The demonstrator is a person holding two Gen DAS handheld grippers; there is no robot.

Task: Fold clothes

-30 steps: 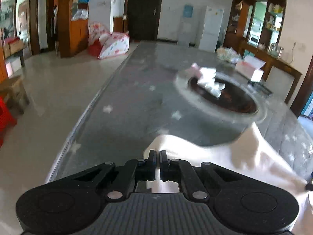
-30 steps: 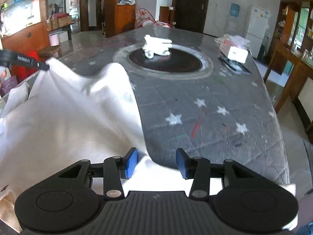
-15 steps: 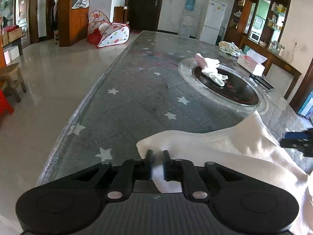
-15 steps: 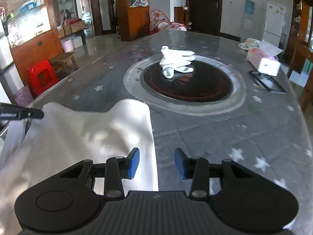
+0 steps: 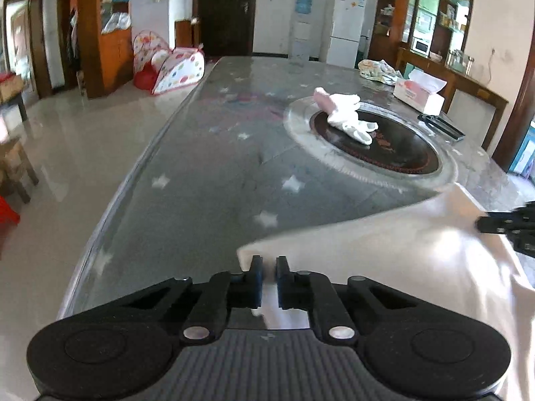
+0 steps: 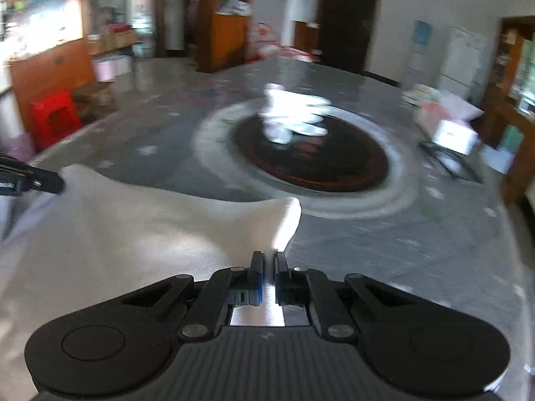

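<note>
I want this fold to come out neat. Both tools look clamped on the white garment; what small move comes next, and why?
Probably carry both corners forward together: the left tool and right tool each pinch a corner of the white garment, held taut between them.

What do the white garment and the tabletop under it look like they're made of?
White garment: soft matte woven or knit fabric, probably cotton; it drapes and peaks where the left gripper and right gripper pinch it. Tabletop: seemingly glass over star-printed grey quilted cloth, judging by the glossy reflections.
</note>
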